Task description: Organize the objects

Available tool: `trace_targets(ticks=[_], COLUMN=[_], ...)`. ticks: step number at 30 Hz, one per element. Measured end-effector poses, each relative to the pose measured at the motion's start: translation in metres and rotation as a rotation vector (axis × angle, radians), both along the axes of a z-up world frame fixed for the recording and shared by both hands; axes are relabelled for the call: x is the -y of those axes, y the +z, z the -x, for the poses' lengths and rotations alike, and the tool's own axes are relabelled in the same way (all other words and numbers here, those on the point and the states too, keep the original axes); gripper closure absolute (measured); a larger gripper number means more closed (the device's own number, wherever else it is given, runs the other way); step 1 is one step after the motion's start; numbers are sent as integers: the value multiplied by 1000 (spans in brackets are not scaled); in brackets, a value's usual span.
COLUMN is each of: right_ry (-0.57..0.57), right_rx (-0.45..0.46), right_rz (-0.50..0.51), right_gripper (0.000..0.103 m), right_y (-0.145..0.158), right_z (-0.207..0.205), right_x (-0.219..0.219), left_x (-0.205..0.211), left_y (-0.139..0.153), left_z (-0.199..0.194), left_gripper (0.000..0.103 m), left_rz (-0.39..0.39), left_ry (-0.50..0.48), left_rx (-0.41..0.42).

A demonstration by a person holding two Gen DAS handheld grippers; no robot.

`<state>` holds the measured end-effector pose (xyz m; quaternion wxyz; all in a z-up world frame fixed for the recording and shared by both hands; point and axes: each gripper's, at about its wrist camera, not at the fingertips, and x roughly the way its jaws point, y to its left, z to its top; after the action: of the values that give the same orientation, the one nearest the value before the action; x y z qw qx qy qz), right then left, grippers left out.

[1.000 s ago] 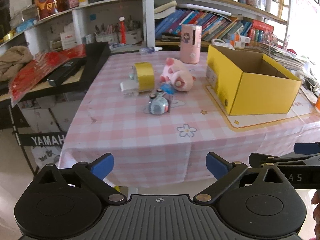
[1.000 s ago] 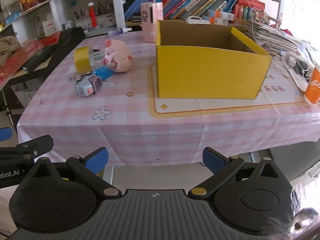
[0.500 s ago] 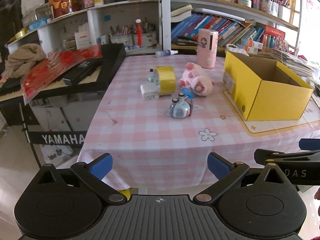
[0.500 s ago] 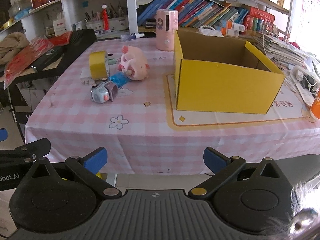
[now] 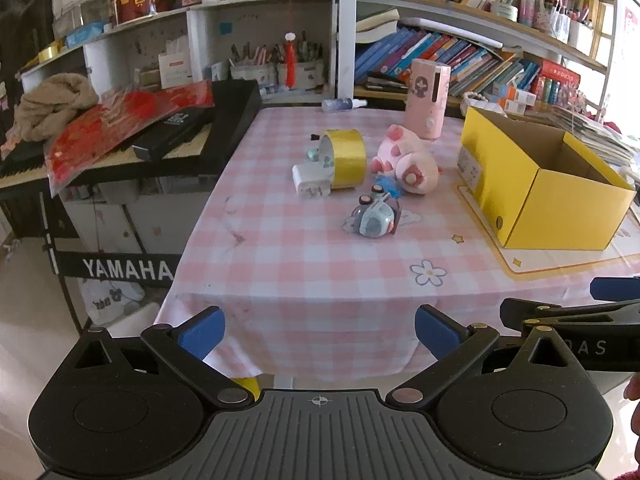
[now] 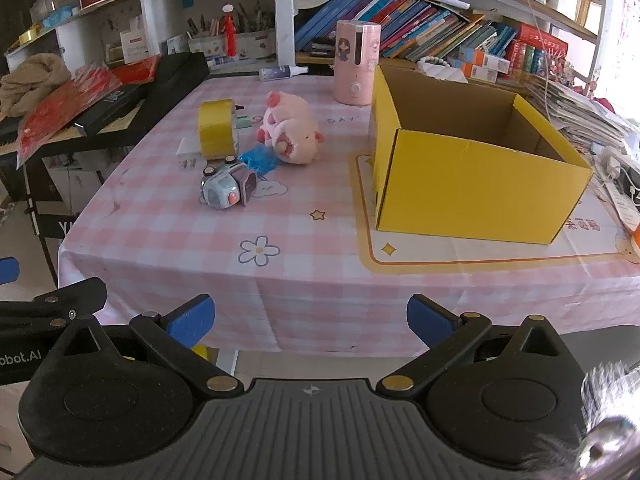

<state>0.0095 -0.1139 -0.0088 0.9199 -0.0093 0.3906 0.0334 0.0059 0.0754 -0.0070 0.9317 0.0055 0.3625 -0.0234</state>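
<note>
Left wrist view: the left gripper [image 5: 320, 330] stands at the bottom of the frame with its blue-tipped fingers spread wide and nothing between them, short of the near edge of the table [image 5: 304, 268] draped in pink check cloth. At frame centre lie the objects: a yellow tape roll [image 5: 346, 158] on its side touching a white charger [image 5: 312, 184], a pink plush pig [image 5: 406, 160], a blue wrapper [image 5: 386, 184] just beside the pig, and a grey-blue toy car [image 5: 374, 218] nearest the camera. The open yellow box [image 5: 540, 196] sits at centre right, its brown interior bare; a pink cylinder [image 5: 428, 98] stands upright behind the pig. Bare cloth extends from the car to the table's near edge. Right wrist view: the right gripper [image 6: 310, 322], likewise spread wide and empty, occupies the bottom of the frame. The box [image 6: 472, 188] fills the right centre, well apart from the toy car [image 6: 228, 190], pig [image 6: 294, 128] and tape roll [image 6: 216, 128] at left centre; open cloth lies between them.
</note>
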Motion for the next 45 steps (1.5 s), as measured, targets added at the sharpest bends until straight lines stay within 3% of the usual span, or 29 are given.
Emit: trace_targets(ticks=[19, 24, 30, 35, 45], right_ry=[86, 140, 181, 161, 106], right_rx=[5, 27, 11, 13, 9], right_rz=[-30, -35, -47, -64, -68], right_gripper=[4, 23, 31, 35, 35], right_y=[-3, -1, -6, -7, -8], right_z=[-84, -106, -134, -156, -205], right_x=[-7, -13, -19, -17, -6], left_x=[-3, -4, -3, 6, 44], left_y=[-4, -7, -9, -15, -35], left_z=[-66, -86, -109, -127, -167], left_gripper=[1, 1, 4, 10, 10], left_rz=[-25, -27, -21, -15, -27], left_ry=[58, 83, 82, 26, -146], left_rx=[13, 8, 0, -27, -84])
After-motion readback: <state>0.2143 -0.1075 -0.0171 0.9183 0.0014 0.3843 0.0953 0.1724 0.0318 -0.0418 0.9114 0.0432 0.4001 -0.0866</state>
